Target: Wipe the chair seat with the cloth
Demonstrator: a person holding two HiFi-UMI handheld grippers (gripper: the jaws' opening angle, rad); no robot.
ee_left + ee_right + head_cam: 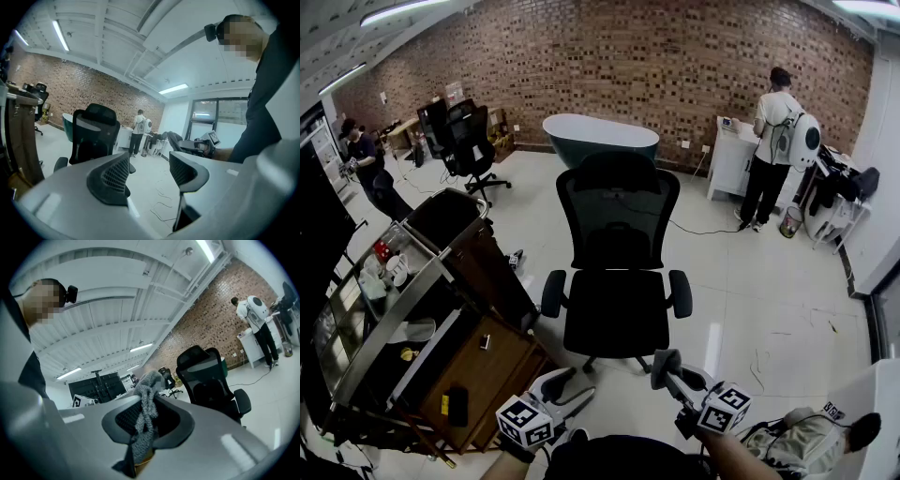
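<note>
A black mesh office chair (pixel 619 272) stands in the middle of the floor, facing me, its black seat (pixel 617 314) bare. Both grippers are held low in front of it, short of the seat's front edge. My right gripper (pixel 667 366) is shut on a grey knitted cloth (pixel 146 413), which sticks out above the jaws and hangs down between them. My left gripper (pixel 567 382) is open, its jaws apart with nothing between them (pixel 147 176). The chair (pixel 91 136) appears beyond the left jaws, and the chair (pixel 211 380) is to the right in the right gripper view.
A metal and wood cart (pixel 441 319) stands close at the left of the chair. A dark green bathtub (pixel 600 139) sits behind it by the brick wall. A person (pixel 773 150) stands at a white cabinet back right. Another black chair (pixel 473 141) is back left.
</note>
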